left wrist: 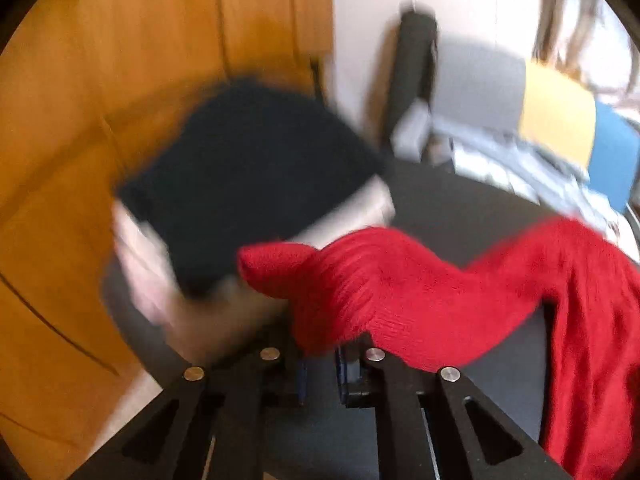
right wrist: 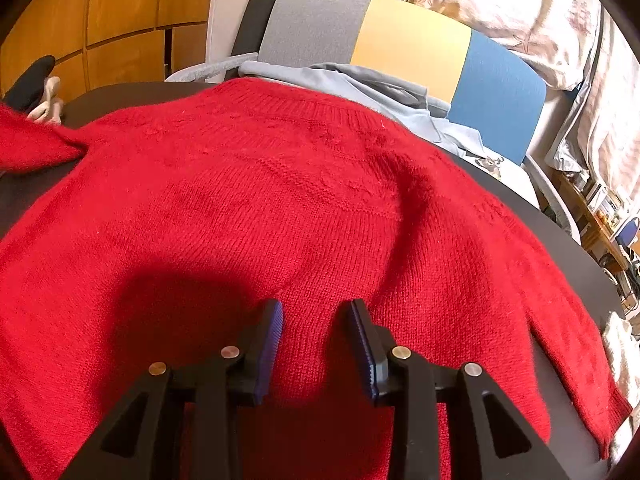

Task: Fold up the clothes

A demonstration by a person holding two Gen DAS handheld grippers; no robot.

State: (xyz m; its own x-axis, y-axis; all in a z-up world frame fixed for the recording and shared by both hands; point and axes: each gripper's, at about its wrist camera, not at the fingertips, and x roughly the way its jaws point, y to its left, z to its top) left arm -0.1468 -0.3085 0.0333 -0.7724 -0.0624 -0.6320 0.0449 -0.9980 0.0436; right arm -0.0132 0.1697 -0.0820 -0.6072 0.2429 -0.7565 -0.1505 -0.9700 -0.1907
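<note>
One red sweater [right wrist: 280,200] spread flat on the dark table [right wrist: 560,216], my two grippers at work on it.

The sweater's body covers most of the tabletop, neckline toward the grey, yellow and blue chair [right wrist: 412,44]; a stack of folded clothes [left wrist: 248,184], dark piece on top (blurred in my left view), sits near the table's far left edge. My left gripper [left wrist: 320,354] is clamped on the sleeve [left wrist: 380,280], lifting it off the table, while my right gripper [right wrist: 316,344] hovers over the lower body, fingers spread and holding nothing.

The red sweater [right wrist: 304,208] was fuzzy knitted wool; the table [left wrist: 460,208] matt dark; the cabinet [left wrist: 120,40] glossy wood.
</note>
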